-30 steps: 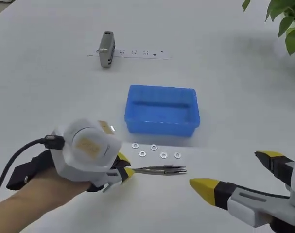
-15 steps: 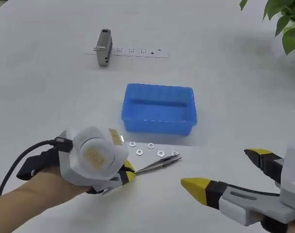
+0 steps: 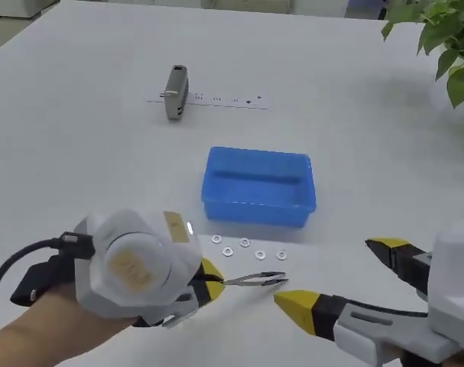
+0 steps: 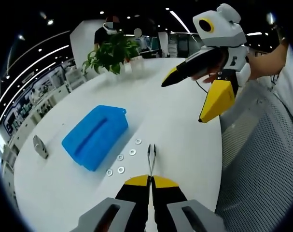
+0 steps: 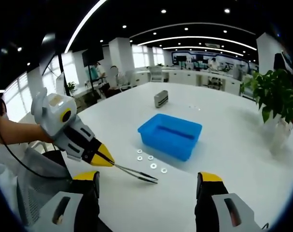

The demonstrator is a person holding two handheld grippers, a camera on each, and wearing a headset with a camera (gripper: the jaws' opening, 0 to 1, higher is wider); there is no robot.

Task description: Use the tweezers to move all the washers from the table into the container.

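Left gripper (image 3: pixel 211 278) clenched on tweezers (image 3: pixel 256 280); tips have swung back from the rightmost washer and now sit just short of the row. All five washers (image 3: pixel 244 243) remain on the table (image 3: pixel 79 153) beside the blue container (image 3: pixel 258 187), none lifted yet. Right gripper (image 3: pixel 331 274) gapes wide, holding nothing

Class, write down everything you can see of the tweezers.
The tweezers are slim, grey and metallic-looking, two thin arms tapering to a fine point. The left gripper is shut on their rear end, so they jut forward, nearly level, low over the white table. Their tips lie close to the row of washers but hold none. Whether the tips touch the table cannot be told.
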